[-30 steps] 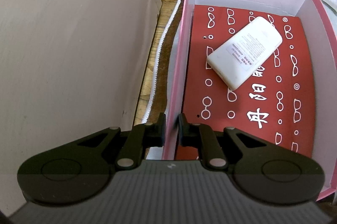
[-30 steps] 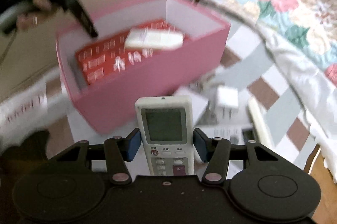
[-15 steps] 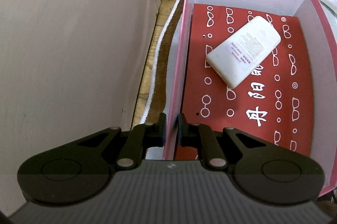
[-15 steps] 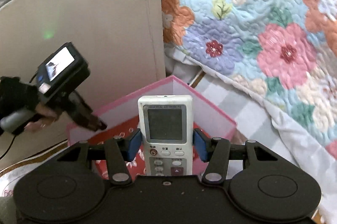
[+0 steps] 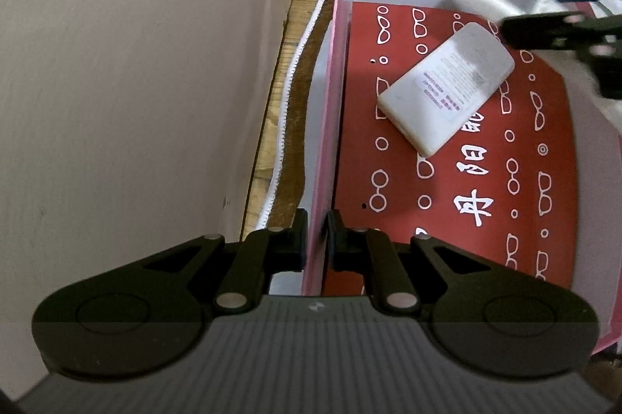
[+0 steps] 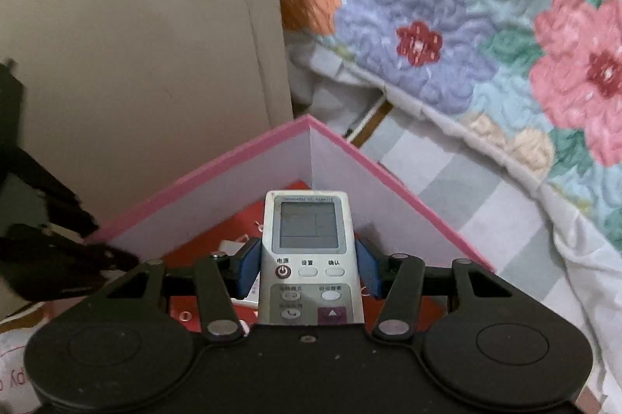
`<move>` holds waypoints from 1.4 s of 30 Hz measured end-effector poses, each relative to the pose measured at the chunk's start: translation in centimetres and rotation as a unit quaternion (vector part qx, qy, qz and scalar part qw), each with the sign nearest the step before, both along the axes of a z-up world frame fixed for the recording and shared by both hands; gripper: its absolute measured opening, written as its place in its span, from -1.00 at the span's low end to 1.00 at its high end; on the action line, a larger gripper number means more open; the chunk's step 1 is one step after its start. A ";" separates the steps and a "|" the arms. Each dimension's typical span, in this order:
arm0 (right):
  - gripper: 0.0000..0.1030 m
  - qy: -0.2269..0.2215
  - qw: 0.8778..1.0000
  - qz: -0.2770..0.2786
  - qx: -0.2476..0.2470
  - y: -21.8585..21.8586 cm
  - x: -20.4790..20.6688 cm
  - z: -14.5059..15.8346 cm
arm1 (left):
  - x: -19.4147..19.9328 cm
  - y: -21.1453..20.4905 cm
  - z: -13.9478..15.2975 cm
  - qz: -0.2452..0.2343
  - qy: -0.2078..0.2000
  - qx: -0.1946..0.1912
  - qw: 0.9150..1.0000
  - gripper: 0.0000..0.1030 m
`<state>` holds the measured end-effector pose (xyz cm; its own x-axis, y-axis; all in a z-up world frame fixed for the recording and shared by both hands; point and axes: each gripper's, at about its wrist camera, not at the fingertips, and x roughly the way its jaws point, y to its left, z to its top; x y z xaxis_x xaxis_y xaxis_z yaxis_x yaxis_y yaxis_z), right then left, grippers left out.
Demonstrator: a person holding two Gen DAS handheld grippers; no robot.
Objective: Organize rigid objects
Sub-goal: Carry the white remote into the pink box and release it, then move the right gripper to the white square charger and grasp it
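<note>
Both wrist views close, looking down; share pink box [image 5: 328,126] [image 6: 202,177].

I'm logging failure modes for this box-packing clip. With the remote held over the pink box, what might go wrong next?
1. The right gripper holds the remote near the box's far corner; lowered there, its tip may catch the pink box wall.
2. A white device already lies diagonally on the red liner, so the remote may land on it and rest tilted.
3. The left gripper pinches the box's side wall; pulling on it may shift or tilt the box during placement.
</note>
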<state>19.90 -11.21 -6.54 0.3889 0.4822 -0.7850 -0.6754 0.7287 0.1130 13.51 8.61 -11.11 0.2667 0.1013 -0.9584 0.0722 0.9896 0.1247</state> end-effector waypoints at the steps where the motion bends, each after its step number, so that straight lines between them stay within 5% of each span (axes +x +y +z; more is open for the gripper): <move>1: 0.12 0.007 1.000 -0.002 -0.001 0.1 0.4 -0.6 | 0.0 0.0 0.0 0.000 0.001 0.000 1.000 -0.82; 11: 0.14 0.047 0.998 0.039 -0.033 3.0 2.9 -3.6 | 0.1 -0.3 0.0 -0.001 0.002 0.003 1.000 -0.82; 22: 0.32 0.055 0.994 -0.076 0.058 -7.5 -1.3 4.4 | -0.1 -0.3 0.5 0.001 -0.006 0.004 1.000 -0.82; 26: 0.32 0.062 0.993 -0.082 0.058 -10.5 -3.7 5.0 | -0.2 -0.3 0.6 0.003 -0.007 0.006 1.000 -0.81; 35: 0.32 0.100 0.988 -0.101 0.067 -14.0 -7.9 -2.0 | -0.2 -0.3 0.7 0.006 -0.007 0.008 1.000 -0.80; 42: 0.32 0.071 0.987 -0.134 0.058 -12.9 -9.7 -7.5 | -0.3 -0.3 0.8 0.009 -0.008 0.009 1.000 -0.80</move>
<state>10.18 -24.12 -14.01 0.4053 0.4676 -0.7856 -0.4324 0.8552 0.2859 13.18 8.35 -10.32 0.2797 0.1234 -0.9521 0.0518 0.9883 0.1433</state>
